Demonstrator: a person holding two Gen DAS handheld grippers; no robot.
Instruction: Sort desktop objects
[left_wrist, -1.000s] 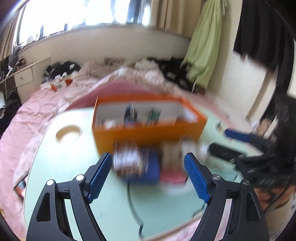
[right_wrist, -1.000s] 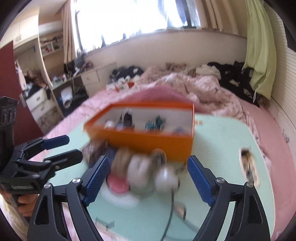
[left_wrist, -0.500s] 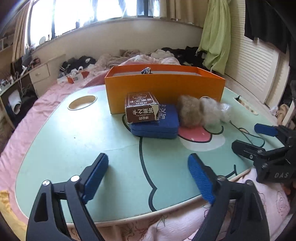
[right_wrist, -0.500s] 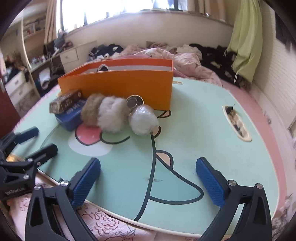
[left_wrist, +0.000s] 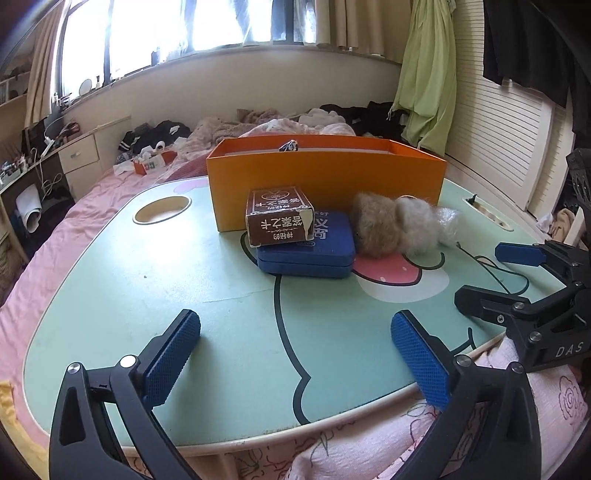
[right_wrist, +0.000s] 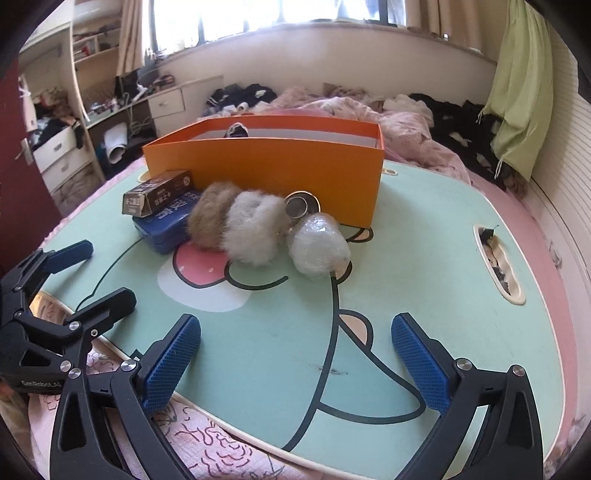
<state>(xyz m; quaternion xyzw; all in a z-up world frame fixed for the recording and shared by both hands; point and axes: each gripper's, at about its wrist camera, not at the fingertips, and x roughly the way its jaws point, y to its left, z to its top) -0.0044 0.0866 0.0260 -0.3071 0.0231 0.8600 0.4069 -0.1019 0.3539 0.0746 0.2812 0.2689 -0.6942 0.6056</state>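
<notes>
On the green counter (left_wrist: 110, 302), a brown box (left_wrist: 279, 215) lies on a blue case (left_wrist: 314, 251) beside fur balls (right_wrist: 236, 225) before the orange box (left_wrist: 325, 177), while left gripper (left_wrist: 295, 354) and right gripper (right_wrist: 295, 358) hover with fingers just spread wide, empty.

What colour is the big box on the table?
Orange box, clearest in the right wrist view.

Orange box (left_wrist: 325, 184): inside mostly hidden by its front wall, only the top of one small dark item (left_wrist: 288, 146) pokes above the rim, too small to ID. Blue case (left_wrist: 310, 247) partly covered by the brown carton (left_wrist: 279, 215), so its lettering is cut short; round metal thing (right_wrist: 300, 205) half hidden behind the fluffy balls (right_wrist: 236, 225). Both hand-held gripper bodies cut off by bottom edge, and contents of the counter's side slot (right_wrist: 498, 258) too small to make out.
</notes>
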